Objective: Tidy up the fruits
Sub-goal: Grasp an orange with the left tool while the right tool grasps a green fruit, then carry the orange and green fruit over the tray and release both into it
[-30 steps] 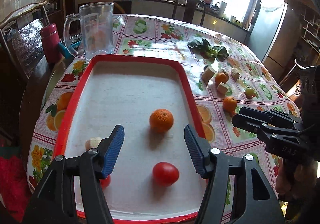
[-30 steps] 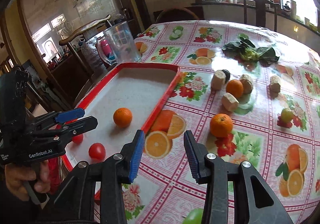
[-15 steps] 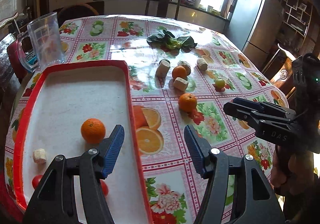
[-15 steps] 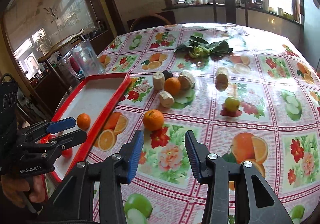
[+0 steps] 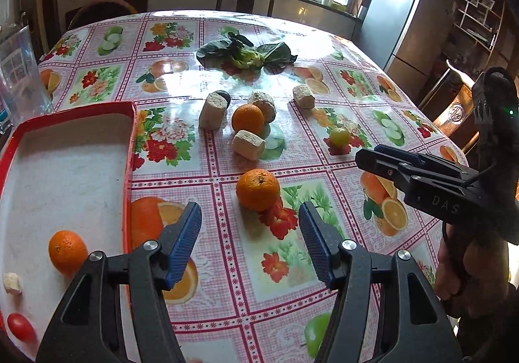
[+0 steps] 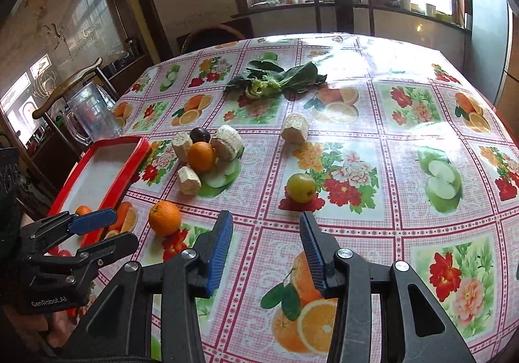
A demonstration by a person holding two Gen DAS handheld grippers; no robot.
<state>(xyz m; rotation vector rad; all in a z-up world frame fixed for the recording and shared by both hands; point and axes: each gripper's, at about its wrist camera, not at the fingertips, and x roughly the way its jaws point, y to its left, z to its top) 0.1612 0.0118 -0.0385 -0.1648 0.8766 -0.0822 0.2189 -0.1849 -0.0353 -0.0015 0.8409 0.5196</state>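
An orange (image 5: 257, 189) lies on the flowered tablecloth just beyond my left gripper (image 5: 249, 243), which is open and empty. A small green fruit (image 6: 301, 187) sits a little ahead of my right gripper (image 6: 266, 246), also open with nothing between its fingers. A second orange (image 5: 247, 118) rests among pale cut chunks (image 5: 212, 111), with a dark plum (image 6: 200, 134) behind it. The red-rimmed tray (image 5: 128, 168) on the left holds another orange (image 5: 67, 251), a small tomato (image 5: 21, 327) and a white piece (image 5: 12, 282). Each gripper shows in the other's view: the right gripper (image 5: 363, 158) and the left gripper (image 6: 121, 228).
Leafy greens (image 5: 246, 54) lie at the far middle of the table. A clear glass jug (image 6: 87, 116) stands behind the tray near the table's left edge. Wooden chairs ring the table, and a fridge stands at the far right.
Both grippers have swung right, off the tray and over the tablecloth. The loose orange now lies just ahead of the left gripper and the green fruit ahead of the right. Neither took hold of anything.
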